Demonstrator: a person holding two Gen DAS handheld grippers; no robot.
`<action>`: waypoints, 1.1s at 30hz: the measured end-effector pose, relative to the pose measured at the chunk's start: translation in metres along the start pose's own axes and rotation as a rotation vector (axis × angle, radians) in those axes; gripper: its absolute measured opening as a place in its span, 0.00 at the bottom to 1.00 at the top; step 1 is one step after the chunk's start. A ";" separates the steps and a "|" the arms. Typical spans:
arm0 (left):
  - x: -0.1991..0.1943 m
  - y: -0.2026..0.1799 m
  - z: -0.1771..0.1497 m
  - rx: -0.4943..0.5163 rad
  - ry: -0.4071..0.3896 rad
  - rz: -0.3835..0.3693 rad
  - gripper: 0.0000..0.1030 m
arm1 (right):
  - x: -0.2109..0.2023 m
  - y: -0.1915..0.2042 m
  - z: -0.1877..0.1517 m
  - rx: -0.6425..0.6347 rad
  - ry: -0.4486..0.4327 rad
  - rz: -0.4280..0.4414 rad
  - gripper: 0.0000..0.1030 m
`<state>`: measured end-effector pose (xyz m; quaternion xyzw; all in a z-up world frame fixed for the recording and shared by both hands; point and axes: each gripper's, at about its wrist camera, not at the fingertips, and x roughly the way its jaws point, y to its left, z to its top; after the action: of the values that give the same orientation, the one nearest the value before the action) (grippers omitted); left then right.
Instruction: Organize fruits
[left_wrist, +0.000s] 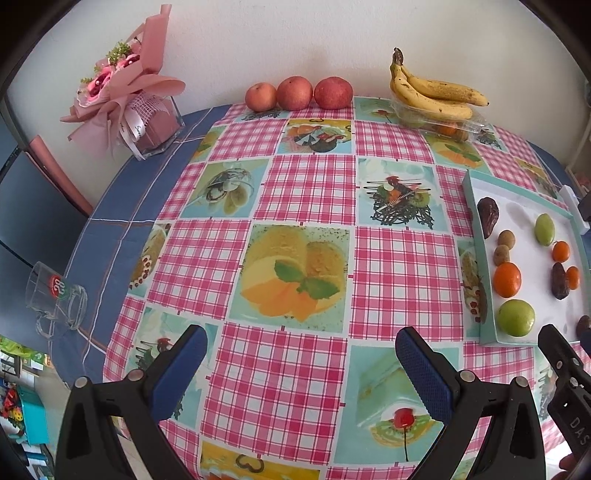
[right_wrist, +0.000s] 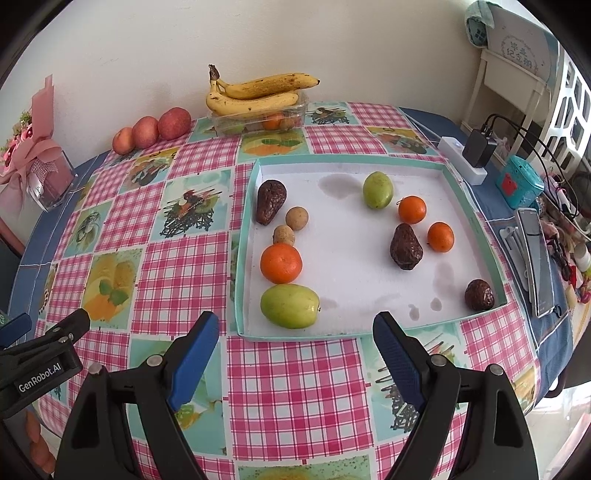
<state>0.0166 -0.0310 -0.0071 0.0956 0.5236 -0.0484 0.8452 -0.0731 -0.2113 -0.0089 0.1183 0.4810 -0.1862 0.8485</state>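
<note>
Right gripper (right_wrist: 291, 332): jaws apart, empty, at tray (right_wrist: 472, 199) near edge. Left gripper (left_wrist: 301, 345): apart, empty, over tablecloth. Green fruit (right_wrist: 290, 305) at tray's 7 o'clock: likely firm, smooth, rolls; grip across middle. Dark wrinkled fruit (right_wrist: 405, 246) probably soft; squeeze lightly.
</note>
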 end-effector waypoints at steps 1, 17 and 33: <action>0.000 0.000 0.000 -0.001 0.000 -0.001 1.00 | 0.000 0.000 0.000 -0.001 0.001 0.001 0.83; 0.000 0.002 -0.001 -0.012 -0.001 -0.006 1.00 | 0.000 0.003 0.000 -0.010 0.001 0.004 0.83; 0.000 0.003 -0.001 -0.015 -0.002 -0.007 1.00 | 0.001 0.004 0.000 -0.010 0.002 0.008 0.83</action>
<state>0.0159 -0.0276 -0.0068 0.0872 0.5233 -0.0475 0.8463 -0.0714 -0.2082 -0.0095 0.1162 0.4823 -0.1801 0.8494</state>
